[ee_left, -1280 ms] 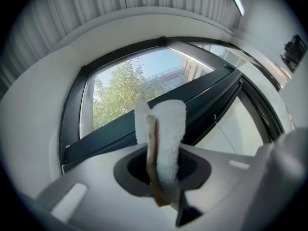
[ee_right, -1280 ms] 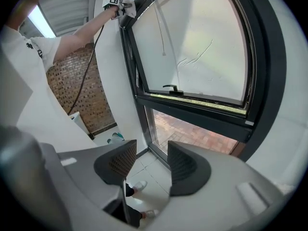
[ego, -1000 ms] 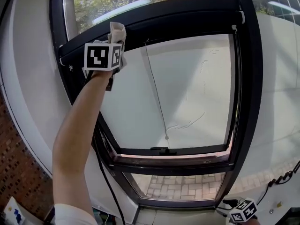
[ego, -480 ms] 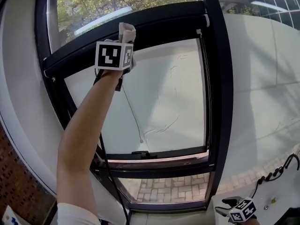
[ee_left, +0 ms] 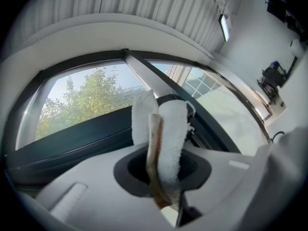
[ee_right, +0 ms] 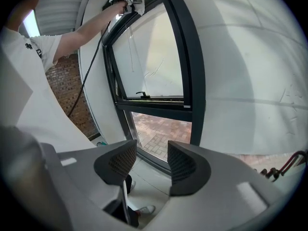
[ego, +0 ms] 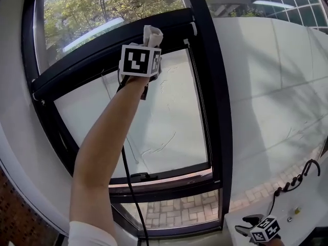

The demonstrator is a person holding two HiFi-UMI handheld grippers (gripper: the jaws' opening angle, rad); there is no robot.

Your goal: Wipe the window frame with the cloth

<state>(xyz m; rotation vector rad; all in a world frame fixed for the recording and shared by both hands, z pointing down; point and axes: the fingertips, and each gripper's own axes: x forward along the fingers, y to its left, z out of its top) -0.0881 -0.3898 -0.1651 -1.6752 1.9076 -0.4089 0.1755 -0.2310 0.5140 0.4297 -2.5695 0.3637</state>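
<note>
Up at the top rail of the window frame [ego: 97, 53], head view: reaching high w/ left gripper [ego: 149, 45] on a fully stretched arm [ego: 102, 152], clamped on the cloth [ego: 152, 35]. Pale folded end poking above the marker cube, right at the dark rail; can't tell if pressing or just beside. Bottom right: right gripper [ego: 259, 228] held low, well apart from the work. Black cable [ego: 128, 173] hanging down along the arm, past the sash handle [ego: 141, 177]; possible snag there on a wide sweep. Left gripper view: jaws shut tight on cloth, two fluffy lobes sticking out past the tips, rail & trees [ee_left: 82, 100] beyond. Bite looks deep. Main risk, as a guess: cloth tugged loose or folded back by friction when dragged along the rail, then bare tips scraping the frame. Also, at full stretch, prob. patchy contact & skipped spots. Right gripper view: jaws apart, nothing btwn them, lower sash & brick paving beyond; no help from here if cloth drops.
</note>
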